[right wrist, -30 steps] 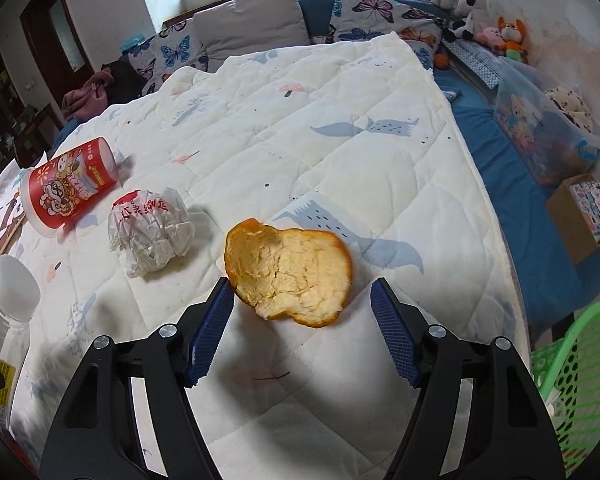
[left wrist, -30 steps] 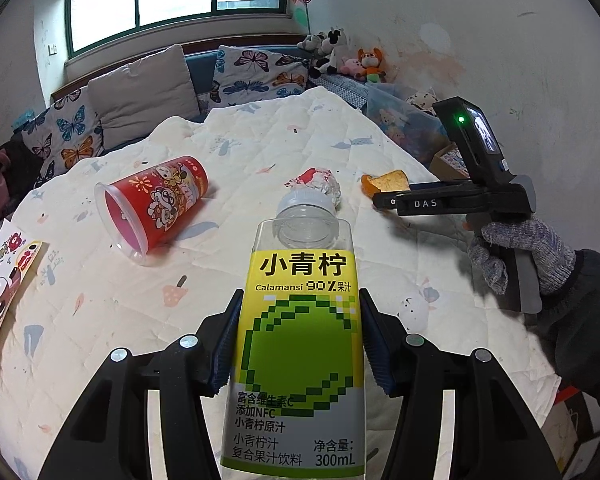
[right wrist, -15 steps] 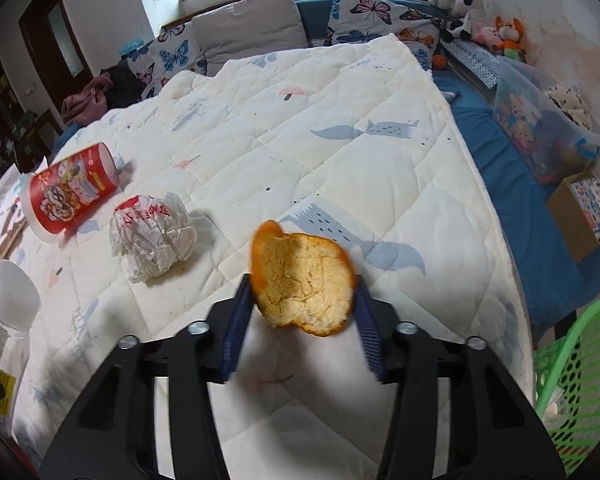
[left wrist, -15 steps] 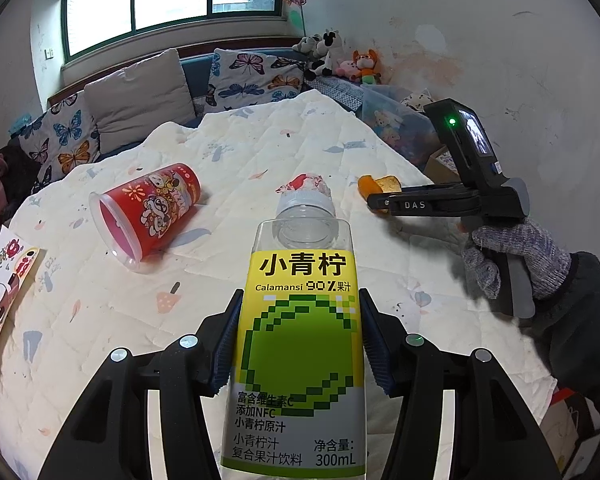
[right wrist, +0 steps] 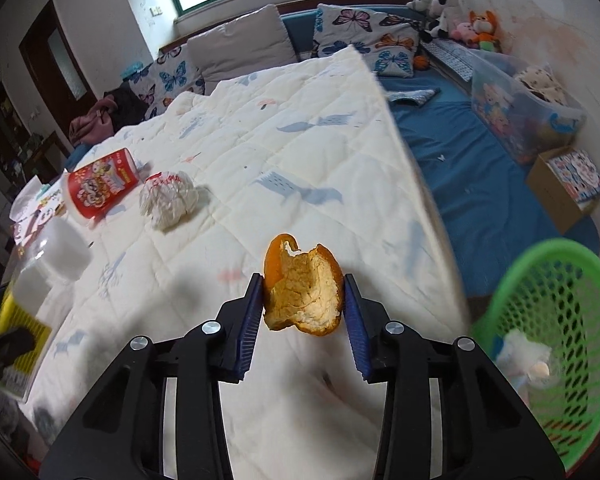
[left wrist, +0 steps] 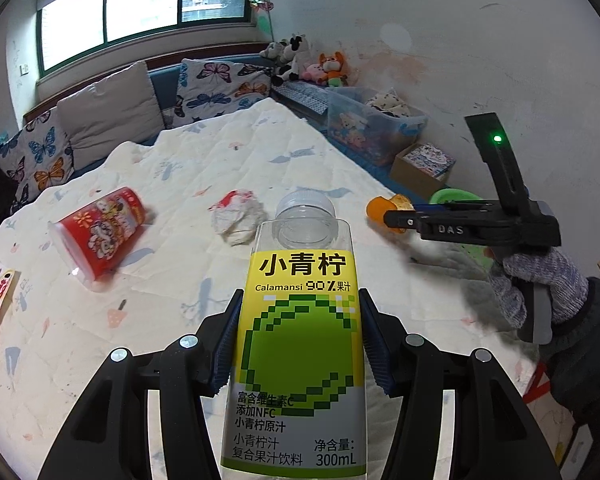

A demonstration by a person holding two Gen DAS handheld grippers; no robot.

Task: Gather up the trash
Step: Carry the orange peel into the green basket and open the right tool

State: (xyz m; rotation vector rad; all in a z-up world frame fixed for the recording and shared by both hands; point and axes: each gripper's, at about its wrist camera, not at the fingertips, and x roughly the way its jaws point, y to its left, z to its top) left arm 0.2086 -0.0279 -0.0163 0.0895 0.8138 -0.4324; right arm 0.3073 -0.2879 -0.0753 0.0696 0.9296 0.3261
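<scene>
My left gripper [left wrist: 300, 340] is shut on an empty juice bottle [left wrist: 300, 352] with a yellow-green label, held upright above the bed. My right gripper [right wrist: 304, 300] is shut on an orange peel [right wrist: 302, 300] and holds it lifted above the quilt; it also shows in the left wrist view [left wrist: 396, 216] with the peel [left wrist: 380, 208]. A red paper cup [left wrist: 100, 232] lies on its side on the quilt, also in the right wrist view [right wrist: 100, 188]. A crumpled white wrapper [left wrist: 238, 218] lies beside it, also in the right wrist view [right wrist: 168, 200]. A green mesh basket [right wrist: 560, 320] stands low right, beside the bed.
The white quilt [right wrist: 300, 152] covers the bed, its right edge dropping to a blue mat [right wrist: 472, 176]. A cardboard box [right wrist: 568, 188] and a clear storage bin [right wrist: 520, 120] stand by the wall. Pillows [left wrist: 108, 112] line the far end. The basket holds some white trash [right wrist: 524, 356].
My right gripper closed on the orange peel, lifted it off the quilt and swung right toward the green basket. My left gripper kept holding the bottle and rose slightly.
</scene>
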